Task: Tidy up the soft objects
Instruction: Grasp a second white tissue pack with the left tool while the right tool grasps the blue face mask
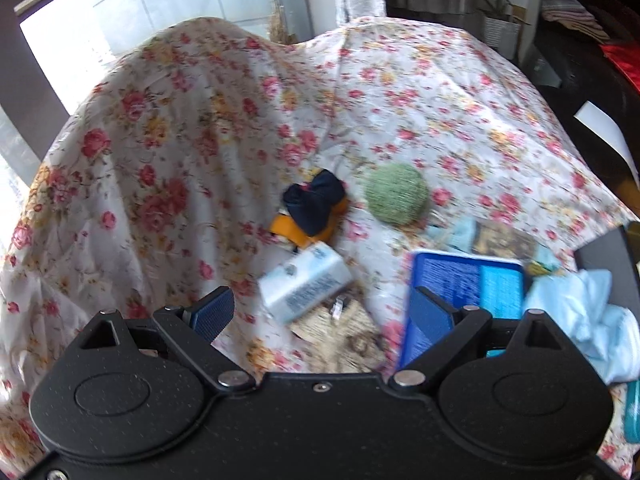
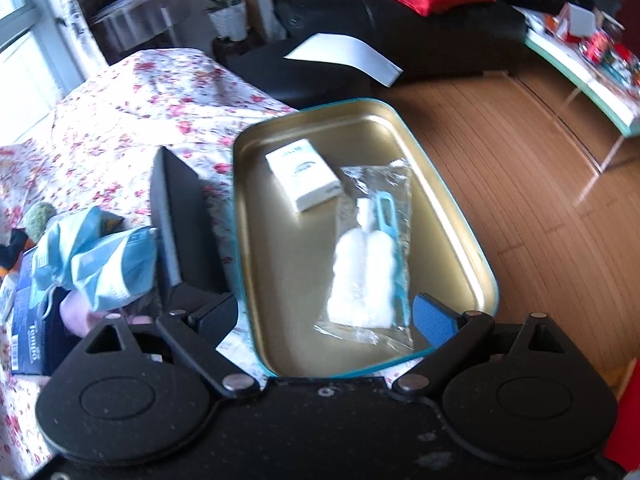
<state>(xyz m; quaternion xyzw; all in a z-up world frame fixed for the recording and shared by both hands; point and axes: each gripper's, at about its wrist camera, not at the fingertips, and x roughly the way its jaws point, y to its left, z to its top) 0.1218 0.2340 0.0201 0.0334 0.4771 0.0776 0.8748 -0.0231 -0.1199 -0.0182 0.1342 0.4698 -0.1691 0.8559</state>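
Sitting loose on the flowered cloth (image 1: 192,128) are the soft things that still want sorting: a green woolly ball (image 1: 396,194) toward the middle of the covered table, a dark blue and orange bundle (image 1: 314,208) just beside it, and crumpled pale blue face masks (image 2: 100,260) heaped at the near right edge. A white tissue pack (image 1: 304,282) lies nearer, and a blue box (image 1: 464,292) next to that.

Both tools are empty. The left gripper (image 1: 324,312) hangs over the tissue pack with its jaws spread wide; the right gripper (image 2: 326,318) is likewise parted, above the gold tin (image 2: 460,216), which already holds a small white pack (image 2: 304,180) and a bagged white puff with a blue handle (image 2: 368,268).

The tin appears to overhang the table's right edge above the wooden floor (image 2: 540,152), so a downward press on its outer half could tip it off. The cloth is rumpled and unpinned; a pinch taken too low may catch fabric and drag everything along. The ball could roll from a glancing touch, and the mask loops may snag a finger. Both views are blurred, so exact contact is hard to judge.
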